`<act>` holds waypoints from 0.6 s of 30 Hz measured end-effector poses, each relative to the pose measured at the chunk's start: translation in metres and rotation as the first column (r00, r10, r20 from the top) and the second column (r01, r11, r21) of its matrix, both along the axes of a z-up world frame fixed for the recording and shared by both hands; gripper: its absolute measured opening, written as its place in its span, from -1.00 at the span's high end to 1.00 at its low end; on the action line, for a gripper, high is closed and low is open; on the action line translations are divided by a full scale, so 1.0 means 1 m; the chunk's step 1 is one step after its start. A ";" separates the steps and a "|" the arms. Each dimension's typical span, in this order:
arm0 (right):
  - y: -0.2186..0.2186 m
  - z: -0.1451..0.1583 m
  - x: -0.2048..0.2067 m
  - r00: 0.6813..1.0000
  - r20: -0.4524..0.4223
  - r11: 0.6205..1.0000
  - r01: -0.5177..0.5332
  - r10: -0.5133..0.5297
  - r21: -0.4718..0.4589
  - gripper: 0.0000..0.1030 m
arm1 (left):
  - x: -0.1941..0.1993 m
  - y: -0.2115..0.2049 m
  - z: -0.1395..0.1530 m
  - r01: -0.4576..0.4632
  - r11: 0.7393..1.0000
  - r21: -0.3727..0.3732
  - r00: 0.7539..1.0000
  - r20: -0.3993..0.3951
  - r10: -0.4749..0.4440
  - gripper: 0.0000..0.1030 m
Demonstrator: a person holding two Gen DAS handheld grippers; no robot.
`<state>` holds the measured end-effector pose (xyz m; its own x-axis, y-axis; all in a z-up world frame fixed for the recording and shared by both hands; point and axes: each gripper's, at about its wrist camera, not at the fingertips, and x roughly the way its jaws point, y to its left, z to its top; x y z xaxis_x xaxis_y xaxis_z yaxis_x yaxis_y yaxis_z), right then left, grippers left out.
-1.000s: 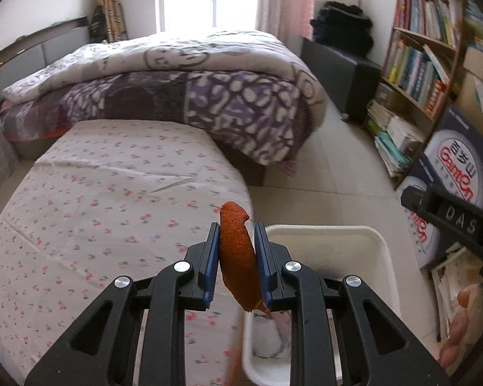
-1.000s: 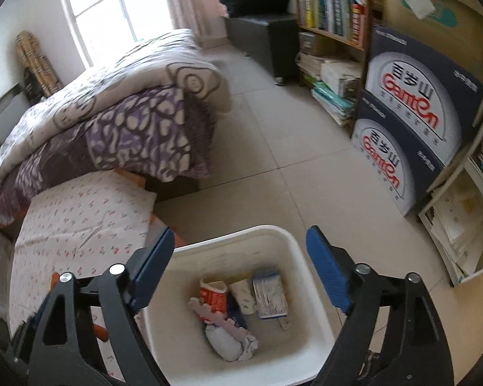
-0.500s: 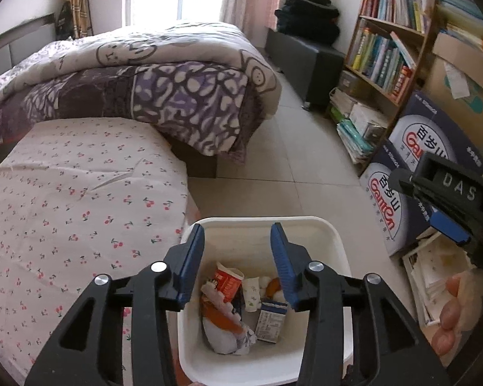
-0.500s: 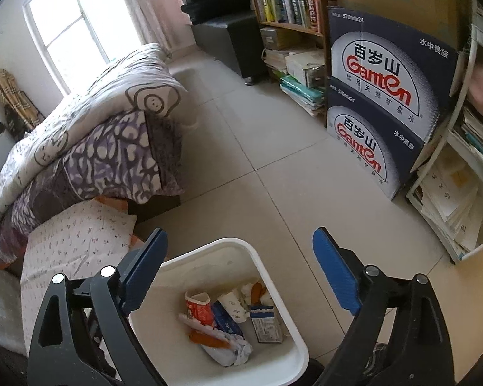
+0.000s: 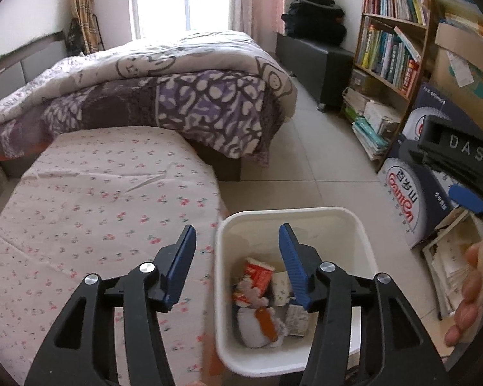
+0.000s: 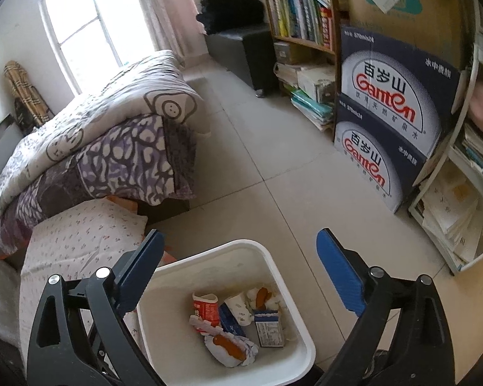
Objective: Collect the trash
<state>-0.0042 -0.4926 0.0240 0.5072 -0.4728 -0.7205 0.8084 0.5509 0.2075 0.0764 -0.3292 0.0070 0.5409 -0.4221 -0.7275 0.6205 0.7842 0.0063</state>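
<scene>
With both tongs over the white bin (image 5: pixel 364 247), the left gripper (image 5: pixel 238 247) and right gripper (image 6: pixel 238 257) opening on nothing, the orange scrap (image 5: pixel 264 320) lies among the trash inside, so we lift both straight clear of the rim.

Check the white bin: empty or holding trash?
Holding trash. The white bin has an orange peel, a red cup and cartons on its floor, far below the rim.
</scene>
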 end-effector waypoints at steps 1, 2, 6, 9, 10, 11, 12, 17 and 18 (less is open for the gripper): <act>0.005 0.001 0.001 1.000 -0.001 1.000 -0.009 0.009 -0.013 -0.78 | 0.000 0.004 0.000 -0.004 1.000 0.003 1.000 0.004 0.004 -0.10; 0.008 0.002 0.002 1.000 -0.002 1.000 -0.016 0.016 -0.022 -0.80 | -0.001 0.010 0.001 -0.013 1.000 0.006 1.000 0.012 0.013 -0.17; 0.029 0.007 0.009 0.998 -0.008 0.996 -0.056 0.056 -0.069 -0.82 | -0.001 0.036 0.002 -0.058 0.998 0.025 0.997 0.053 0.057 -0.29; 0.047 0.010 0.014 0.996 -0.002 0.990 -0.089 0.089 -0.107 -0.86 | 0.000 0.058 0.005 -0.097 0.995 0.031 0.992 0.082 0.095 -0.40; 0.055 0.012 0.015 0.995 -0.001 0.987 -0.101 0.102 -0.127 -0.86 | 0.001 0.065 0.006 -0.112 0.993 0.030 0.990 0.092 0.109 -0.41; 0.060 0.013 0.017 0.994 -0.001 0.984 -0.110 0.111 -0.139 -0.86 | 0.001 0.071 0.007 -0.124 0.992 0.029 0.988 0.099 0.121 -0.42; 0.068 0.014 0.018 0.992 -0.002 0.981 -0.123 0.124 -0.152 -0.86 | 0.003 0.080 0.008 -0.146 0.989 0.025 0.984 0.108 0.142 -0.46; 0.108 0.011 0.026 0.982 -0.014 0.963 -0.190 0.191 -0.190 -0.86 | 0.011 0.116 0.012 -0.222 0.975 0.002 0.970 0.107 0.220 -0.53; 0.118 0.010 0.028 0.978 -0.020 0.957 -0.207 0.208 -0.201 -0.86 | 0.013 0.123 0.013 -0.237 0.972 -0.003 0.966 0.105 0.236 -0.54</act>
<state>0.0238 -0.3742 0.0335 0.6103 -0.4923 -0.6207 0.6717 0.7369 0.0760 0.0893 -0.2066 0.0200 0.6975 -0.2665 -0.6652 0.4130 0.9081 0.0692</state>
